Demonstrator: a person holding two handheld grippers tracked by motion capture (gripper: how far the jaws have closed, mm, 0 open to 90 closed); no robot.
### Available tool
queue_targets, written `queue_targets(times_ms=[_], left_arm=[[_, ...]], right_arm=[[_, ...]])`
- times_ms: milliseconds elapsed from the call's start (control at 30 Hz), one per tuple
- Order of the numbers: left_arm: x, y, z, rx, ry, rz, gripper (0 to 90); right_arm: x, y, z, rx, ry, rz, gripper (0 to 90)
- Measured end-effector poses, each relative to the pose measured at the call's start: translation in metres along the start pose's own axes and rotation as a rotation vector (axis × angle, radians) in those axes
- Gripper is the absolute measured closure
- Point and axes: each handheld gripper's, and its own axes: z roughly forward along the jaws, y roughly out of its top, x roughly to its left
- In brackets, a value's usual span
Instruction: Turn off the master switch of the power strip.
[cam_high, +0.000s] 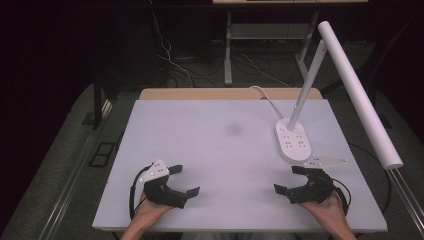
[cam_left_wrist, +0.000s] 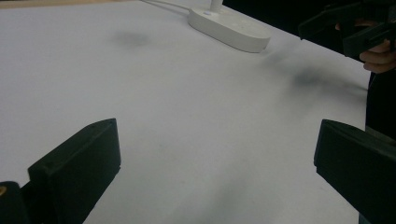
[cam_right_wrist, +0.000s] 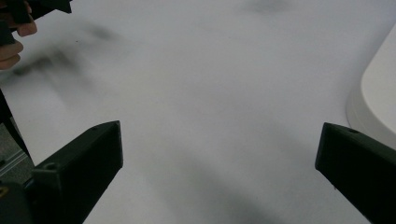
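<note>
Left claw (cam_high: 184, 179) spread wide, gripping nothing, low over the white tabletop (cam_high: 215, 150) near its front left corner. Right claw (cam_high: 289, 179) likewise spread and empty near the front right corner, just beside the desk lamp's white base (cam_high: 293, 142).

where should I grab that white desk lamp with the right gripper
Probably the slim stem just above the oval base, coming from the near side with the open right gripper. The base looks too wide and flat for the jaws; the stem is narrow.
</note>
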Motion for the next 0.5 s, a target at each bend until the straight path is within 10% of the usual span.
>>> queue_targets(times_ms=[500], left_arm=[[0.0,0.0,0.0,0.002,-0.002,-0.007,0.0]], right_arm=[[-0.005,0.022,0.002,0.028,-0.001,-0.011,0.1]])
